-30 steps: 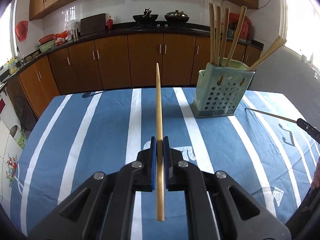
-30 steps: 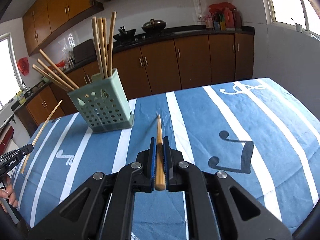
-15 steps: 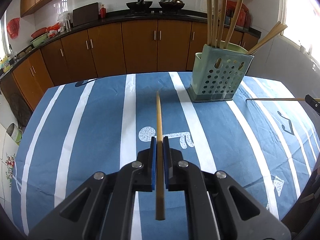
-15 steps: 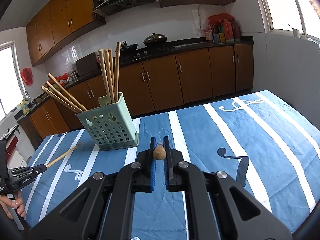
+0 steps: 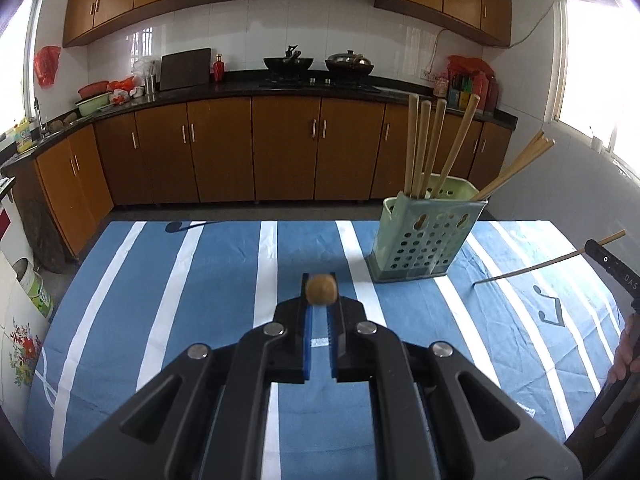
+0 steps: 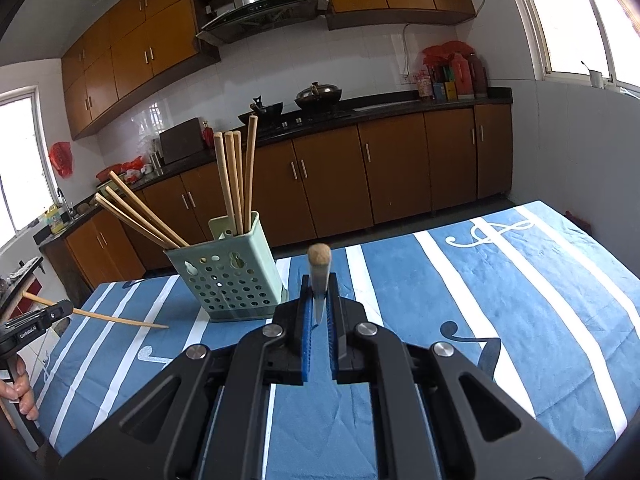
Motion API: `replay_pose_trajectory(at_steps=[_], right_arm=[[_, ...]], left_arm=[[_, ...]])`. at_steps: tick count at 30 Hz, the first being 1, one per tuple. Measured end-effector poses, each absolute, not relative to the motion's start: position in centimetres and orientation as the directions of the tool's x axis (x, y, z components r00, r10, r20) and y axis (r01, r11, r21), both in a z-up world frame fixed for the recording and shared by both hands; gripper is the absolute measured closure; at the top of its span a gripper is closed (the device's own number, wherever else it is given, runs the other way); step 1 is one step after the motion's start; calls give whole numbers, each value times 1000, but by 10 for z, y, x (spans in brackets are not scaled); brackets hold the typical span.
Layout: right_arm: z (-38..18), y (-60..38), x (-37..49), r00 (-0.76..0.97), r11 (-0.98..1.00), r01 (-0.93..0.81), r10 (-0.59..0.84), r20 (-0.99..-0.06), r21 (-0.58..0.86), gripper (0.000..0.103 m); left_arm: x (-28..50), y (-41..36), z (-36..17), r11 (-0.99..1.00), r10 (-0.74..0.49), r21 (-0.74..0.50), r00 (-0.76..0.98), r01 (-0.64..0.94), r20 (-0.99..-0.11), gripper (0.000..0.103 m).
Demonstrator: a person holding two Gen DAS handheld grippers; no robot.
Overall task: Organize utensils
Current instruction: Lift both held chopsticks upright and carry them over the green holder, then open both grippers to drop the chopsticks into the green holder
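Observation:
My left gripper [image 5: 320,304] is shut on a wooden chopstick [image 5: 320,289], seen end-on as a round tip above the blue pads. My right gripper [image 6: 319,300] is shut on a second chopstick [image 6: 318,258], also nearly end-on. Both are held above the table. The pale green perforated holder [image 5: 424,240] stands ahead and to the right of the left gripper, with several chopsticks [image 5: 424,144] in it. In the right wrist view the holder [image 6: 228,276] is ahead and to the left. There the left gripper [image 6: 40,320] shows at the left edge, its chopstick [image 6: 116,319] slanting down towards the cloth.
A blue cloth with white stripes [image 5: 160,300] covers the table. A person's hand [image 5: 626,354] holds the right gripper's handle at the right edge. Kitchen cabinets [image 5: 280,152] and a counter with pans stand beyond the table's far edge.
Both grippers have risen and tipped upward, each still with its chopstick. The left chopstick, seen lengthwise before, now shows only its round end. More of the upper cabinets has come into view.

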State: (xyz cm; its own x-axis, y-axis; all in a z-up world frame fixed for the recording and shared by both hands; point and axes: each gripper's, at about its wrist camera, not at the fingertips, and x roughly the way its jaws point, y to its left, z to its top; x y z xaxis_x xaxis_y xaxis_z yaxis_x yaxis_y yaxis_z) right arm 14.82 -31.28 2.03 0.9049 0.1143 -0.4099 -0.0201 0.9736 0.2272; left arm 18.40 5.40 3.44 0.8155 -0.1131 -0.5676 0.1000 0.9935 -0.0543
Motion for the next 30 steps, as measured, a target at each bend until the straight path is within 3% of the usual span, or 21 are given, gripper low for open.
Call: replay_pose_trajectory(at_steps=[8, 16, 20, 25, 30], right_arm=[[59, -305, 147, 928, 964, -102, 181, -327, 244, 96], [122, -296, 134, 958, 945, -213, 252, -138, 248, 96], [140, -289, 138, 963, 945, -234, 258, -78, 230, 96], [144, -275, 155, 965, 948, -237, 255, -61, 212, 96], [128, -257, 185, 966, 961, -215, 236, -109, 173, 96]], left_arm=[[173, 26, 80, 974, -214, -40, 841, 224, -496, 96], [158, -1, 135, 929, -363, -91, 835, 358, -413, 96], [161, -12, 155, 925, -377, -99, 852, 367, -364, 96], [176, -29, 166, 937, -347, -79, 877, 341, -332, 96], [207, -45, 152, 954, -292, -47, 876, 297, -383, 96]])
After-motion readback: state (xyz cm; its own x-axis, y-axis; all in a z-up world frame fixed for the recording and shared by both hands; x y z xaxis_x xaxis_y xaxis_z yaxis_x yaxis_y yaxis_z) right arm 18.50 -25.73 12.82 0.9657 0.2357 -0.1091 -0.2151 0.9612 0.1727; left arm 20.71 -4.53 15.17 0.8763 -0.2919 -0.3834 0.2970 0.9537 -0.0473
